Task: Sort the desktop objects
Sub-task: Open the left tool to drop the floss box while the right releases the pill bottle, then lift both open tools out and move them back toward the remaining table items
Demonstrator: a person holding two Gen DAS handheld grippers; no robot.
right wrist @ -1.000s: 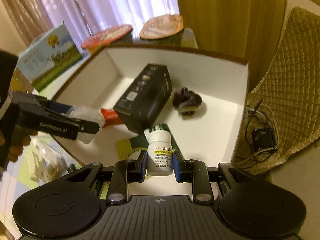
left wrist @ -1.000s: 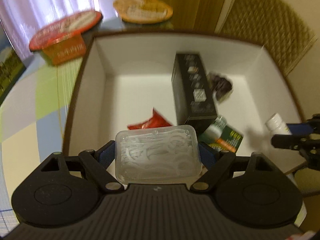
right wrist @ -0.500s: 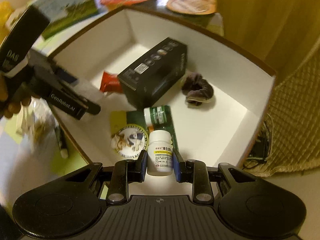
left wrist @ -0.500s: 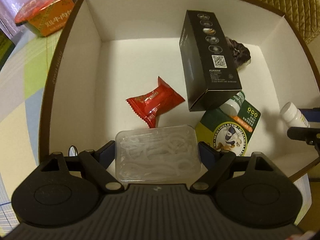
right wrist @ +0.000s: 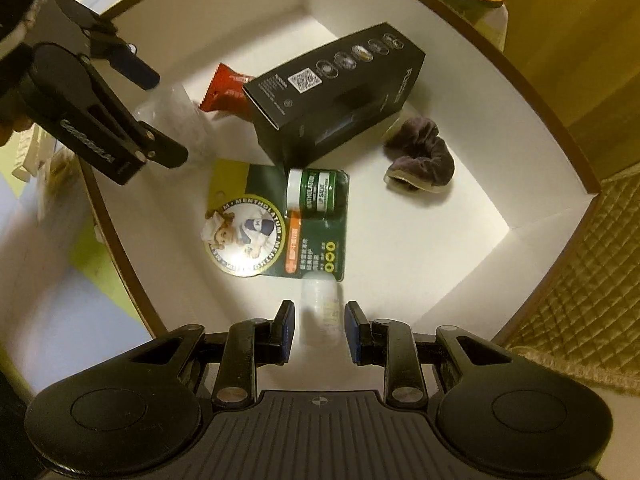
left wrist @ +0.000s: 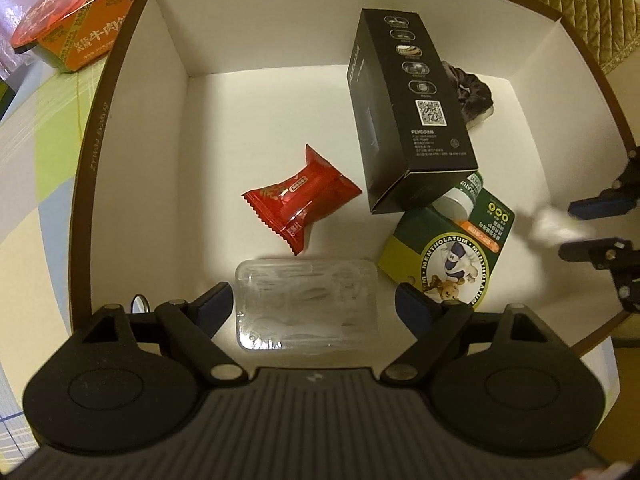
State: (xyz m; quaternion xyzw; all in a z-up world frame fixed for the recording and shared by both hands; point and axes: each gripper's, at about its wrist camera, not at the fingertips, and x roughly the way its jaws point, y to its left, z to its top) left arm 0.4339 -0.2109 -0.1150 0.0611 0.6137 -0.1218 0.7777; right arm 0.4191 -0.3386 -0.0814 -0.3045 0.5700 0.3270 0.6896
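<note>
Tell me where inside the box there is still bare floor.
Bare: the floor of the box left of the red packet, and beyond the hair tie toward the right wall. Crowded: around the black carton and green card.

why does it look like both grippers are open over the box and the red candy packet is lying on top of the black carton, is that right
Not quite. The left wrist view shows the red candy packet lying on the floor of the box, beside the black carton and apart from it, not on top. The rest holds: the left gripper and right gripper are both open over the box.
</note>
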